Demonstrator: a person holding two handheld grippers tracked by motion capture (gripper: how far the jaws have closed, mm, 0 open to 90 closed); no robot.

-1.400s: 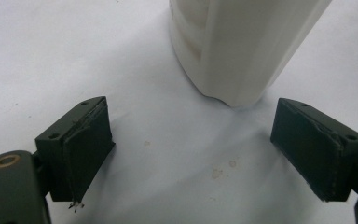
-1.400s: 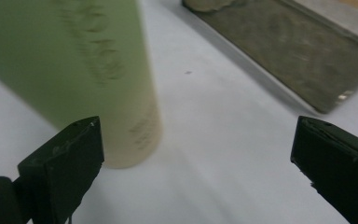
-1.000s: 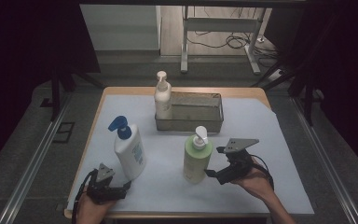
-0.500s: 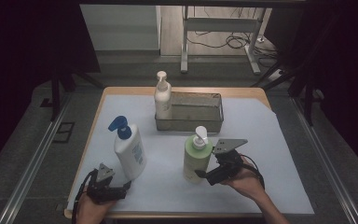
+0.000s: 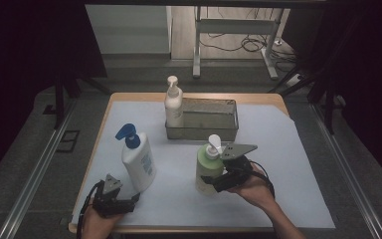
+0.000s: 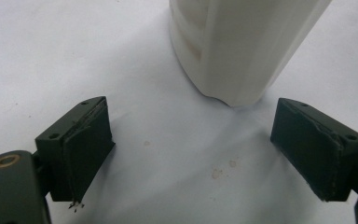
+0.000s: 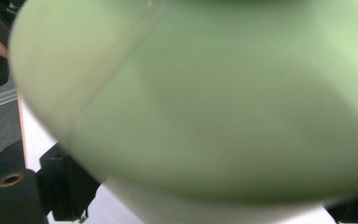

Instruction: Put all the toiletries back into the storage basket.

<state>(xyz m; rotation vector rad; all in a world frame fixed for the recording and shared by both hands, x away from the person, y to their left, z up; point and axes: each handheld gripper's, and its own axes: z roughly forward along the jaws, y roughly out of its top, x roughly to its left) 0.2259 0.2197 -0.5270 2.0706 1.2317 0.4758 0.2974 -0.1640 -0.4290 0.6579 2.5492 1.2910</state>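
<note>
Now my right claw [image 5: 214,185] straddles the green bottle [image 5: 208,169], which stands between its jaws as they have just been closing, not yet visibly pinching, and an off-centre squeeze could tip it toward my idle, open left claw [image 5: 129,200].

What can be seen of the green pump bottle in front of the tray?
The green pump bottle is pale green plastic with a white pump head, upright on the white table cover, nearer the person than the metal tray. The right gripper sits at its lower body, jaws either side, just closing. Whether the pads press yet is unclear.
</note>
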